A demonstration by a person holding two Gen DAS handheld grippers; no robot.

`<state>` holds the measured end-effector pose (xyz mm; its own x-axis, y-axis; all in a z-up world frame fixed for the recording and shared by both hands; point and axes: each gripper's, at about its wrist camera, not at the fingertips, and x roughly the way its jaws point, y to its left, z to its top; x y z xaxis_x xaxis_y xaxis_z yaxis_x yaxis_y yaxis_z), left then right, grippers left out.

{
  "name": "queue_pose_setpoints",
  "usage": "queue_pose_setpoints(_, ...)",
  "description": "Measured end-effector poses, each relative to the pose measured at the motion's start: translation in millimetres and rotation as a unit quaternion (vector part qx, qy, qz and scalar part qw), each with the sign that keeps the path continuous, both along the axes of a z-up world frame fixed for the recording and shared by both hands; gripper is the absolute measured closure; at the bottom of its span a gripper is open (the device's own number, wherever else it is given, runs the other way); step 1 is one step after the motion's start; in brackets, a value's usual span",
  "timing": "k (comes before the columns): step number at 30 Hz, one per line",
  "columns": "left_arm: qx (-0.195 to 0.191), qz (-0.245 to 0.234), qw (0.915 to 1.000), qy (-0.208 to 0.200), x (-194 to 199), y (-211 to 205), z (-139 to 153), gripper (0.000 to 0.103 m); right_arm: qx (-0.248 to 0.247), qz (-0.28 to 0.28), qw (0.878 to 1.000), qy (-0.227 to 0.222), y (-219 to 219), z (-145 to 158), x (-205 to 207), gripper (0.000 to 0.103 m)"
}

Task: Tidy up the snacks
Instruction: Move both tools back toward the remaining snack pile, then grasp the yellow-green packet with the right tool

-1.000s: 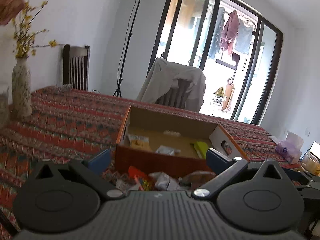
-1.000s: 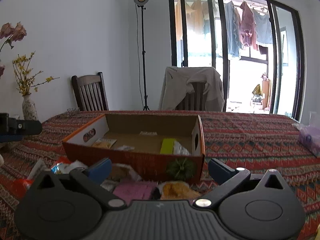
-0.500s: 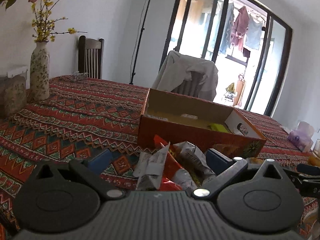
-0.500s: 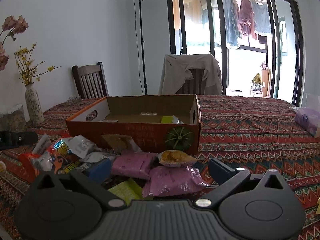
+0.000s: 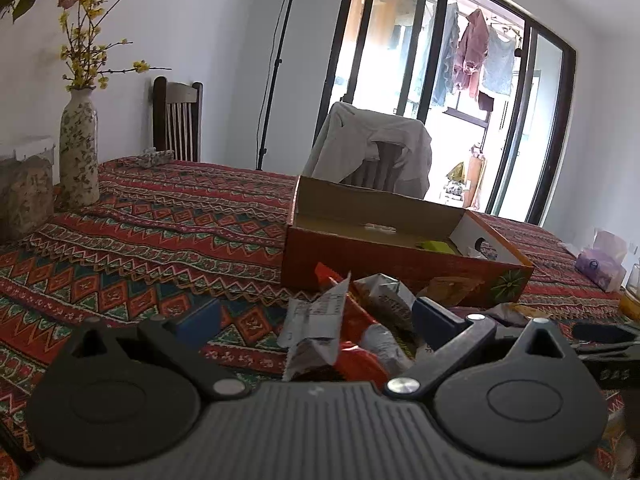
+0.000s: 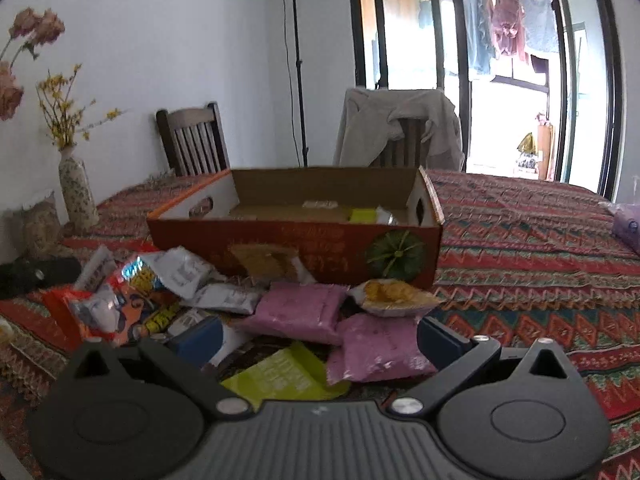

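Note:
An orange cardboard box stands open on the patterned tablecloth, with a few packets inside. Loose snack packets lie in front of it: two pink packs, a lime-green packet, a yellow-filled pack, white and orange wrappers. My right gripper hangs open low over the pink and green packets, holding nothing. My left gripper is open too, with a white and red crumpled wrapper lying between its fingers, not clamped.
A floral vase and a jar stand at the table's left edge. Two chairs sit behind the table, one draped with a jacket. A purple tissue pack lies at the far right.
Both grippers have come down and back from above the box to low over the packets in front of it. Both stayed open.

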<state>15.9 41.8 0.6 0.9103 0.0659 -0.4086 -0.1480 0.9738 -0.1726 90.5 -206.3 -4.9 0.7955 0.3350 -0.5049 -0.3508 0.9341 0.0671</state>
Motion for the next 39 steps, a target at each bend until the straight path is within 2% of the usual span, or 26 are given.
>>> queue_pose_setpoints(6,-0.004,0.014,0.9999,0.000,-8,14,-1,0.000,-0.017,-0.017,0.999,0.033,7,-16,11,0.000)
queue_pose_setpoints(20,-0.018,0.012,0.9997,0.005,-6,22,-8,0.000,-0.036,-0.017,0.998,0.040,23,-16,10,0.000)
queue_pose_setpoints(24,-0.018,0.010,0.9998,0.006,-5,21,-8,0.000,-0.079,-0.012,0.996,0.034,39,-22,4,0.000)
queue_pose_setpoints(28,-0.015,0.012,0.9998,0.005,-7,19,-5,0.000,-0.098,-0.010,0.994,0.041,42,-24,0,0.000)
queue_pose_setpoints(39,-0.001,0.005,1.0000,0.005,-18,-1,3,0.000,-0.091,-0.005,0.995,0.041,25,-24,-20,0.000)
